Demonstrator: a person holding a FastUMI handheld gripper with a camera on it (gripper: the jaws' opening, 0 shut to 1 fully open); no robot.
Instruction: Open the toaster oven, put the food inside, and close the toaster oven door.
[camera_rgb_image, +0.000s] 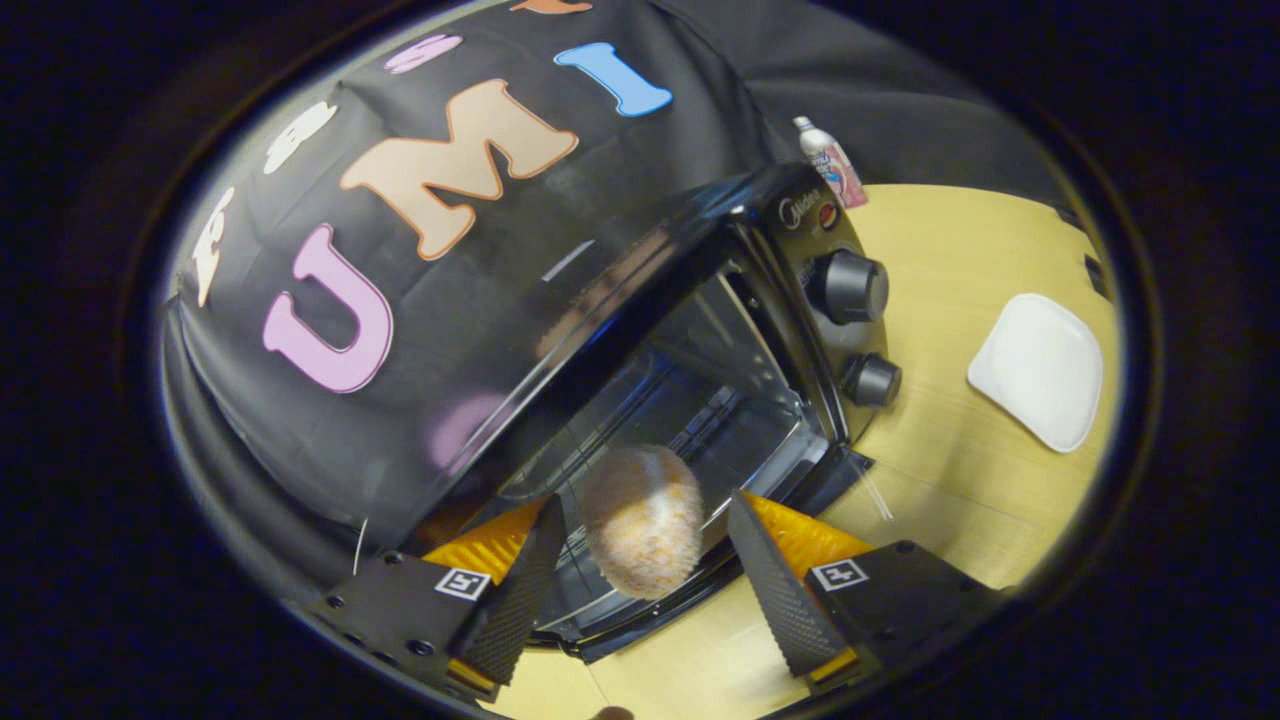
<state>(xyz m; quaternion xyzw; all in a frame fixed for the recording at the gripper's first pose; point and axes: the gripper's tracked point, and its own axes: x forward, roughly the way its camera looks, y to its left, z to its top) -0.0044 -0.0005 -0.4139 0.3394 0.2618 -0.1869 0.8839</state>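
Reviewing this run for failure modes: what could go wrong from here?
1. The round orange-speckled bread roll sits between the open gripper fingers, unclamped; on the lowered glass door of the black toaster oven it may roll off.
2. Closing the door now could pinch or eject it.
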